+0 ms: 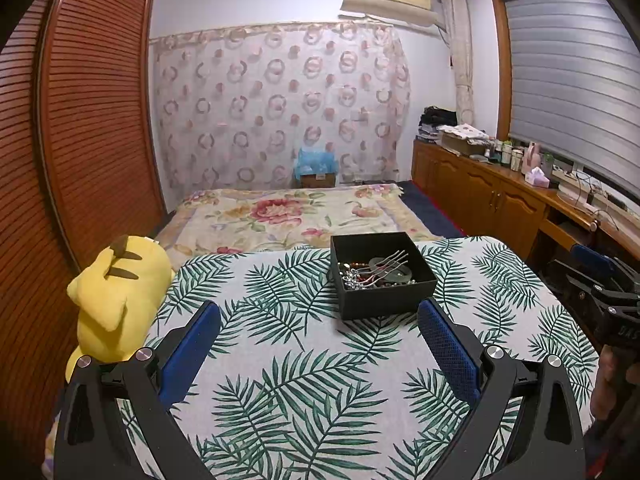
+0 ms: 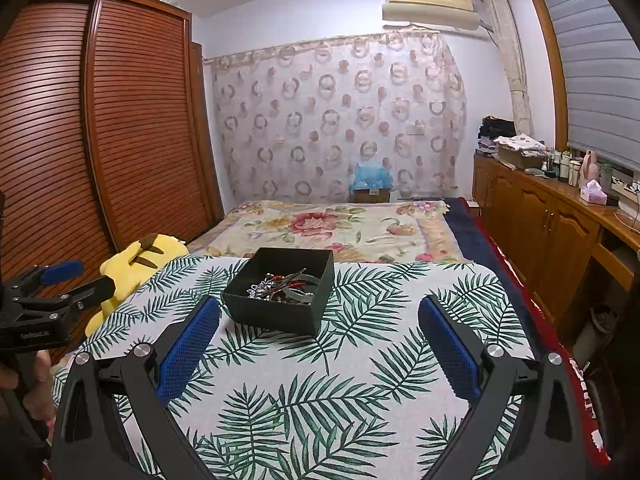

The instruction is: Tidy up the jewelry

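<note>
A black open box [image 1: 384,298] stands on the leaf-print table [image 1: 280,360]. It holds tangled jewelry [image 1: 372,272]: silver chains, dark beads, a grey bangle and metal hairpins. My left gripper [image 1: 319,312] is open and empty, just short of the box, which lies ahead and a little right. In the right wrist view the box [image 2: 276,312] lies ahead and left, with the jewelry [image 2: 282,286] inside. My right gripper [image 2: 319,312] is open and empty over the table [image 2: 360,380]. Each gripper shows at the edge of the other's view, the right one [image 1: 600,280] and the left one [image 2: 72,276].
A yellow plush toy [image 1: 116,300] lies off the table's left edge. A bed with a floral blanket [image 1: 288,216] lies behind the table. A wooden wardrobe [image 1: 80,120] stands at the left, low wooden cabinets [image 1: 480,192] with clutter at the right.
</note>
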Tool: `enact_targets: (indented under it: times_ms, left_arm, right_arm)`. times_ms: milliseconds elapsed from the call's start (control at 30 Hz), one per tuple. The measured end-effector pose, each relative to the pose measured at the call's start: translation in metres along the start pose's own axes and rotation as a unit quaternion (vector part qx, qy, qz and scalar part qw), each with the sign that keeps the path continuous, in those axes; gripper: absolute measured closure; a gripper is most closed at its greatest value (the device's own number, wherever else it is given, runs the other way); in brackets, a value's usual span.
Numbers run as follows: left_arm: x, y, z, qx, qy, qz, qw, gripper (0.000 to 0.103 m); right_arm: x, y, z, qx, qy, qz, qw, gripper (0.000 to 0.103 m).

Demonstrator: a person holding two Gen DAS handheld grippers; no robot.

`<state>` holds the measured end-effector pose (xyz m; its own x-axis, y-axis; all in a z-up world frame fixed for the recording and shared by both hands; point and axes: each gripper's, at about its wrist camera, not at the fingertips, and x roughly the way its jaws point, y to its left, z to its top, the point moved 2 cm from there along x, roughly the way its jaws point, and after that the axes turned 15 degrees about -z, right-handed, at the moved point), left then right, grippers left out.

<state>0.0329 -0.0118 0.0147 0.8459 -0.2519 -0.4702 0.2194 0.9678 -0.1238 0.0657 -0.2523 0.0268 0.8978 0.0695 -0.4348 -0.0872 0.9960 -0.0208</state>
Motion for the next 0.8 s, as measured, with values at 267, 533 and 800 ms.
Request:
enact_targets:
  times_ms: [267, 533, 800]
  left_arm:
    - [-0.0029, -0.0022, 0.0018, 0.001, -0.001, 0.0, 1.0, 0.008]
    - [-0.003, -0.0019, 0.0016, 0.001, -0.002, 0.0, 1.0, 0.008]
    - [-0.0029, -0.0022, 0.0006, 0.001, -0.002, 0.0, 1.0, 0.008]
  right_arm:
    - [0.0002, 0.0006, -0.0003, 0.0, 0.0, 0.0, 1.0, 0.003]
    - [0.0004, 0.0009, -0.0004, 0.0, 0.0, 0.0, 1.0, 0.003]
    - [0.0002, 0.0008, -0.0002, 0.0, 0.0, 0.0, 1.0, 0.003]
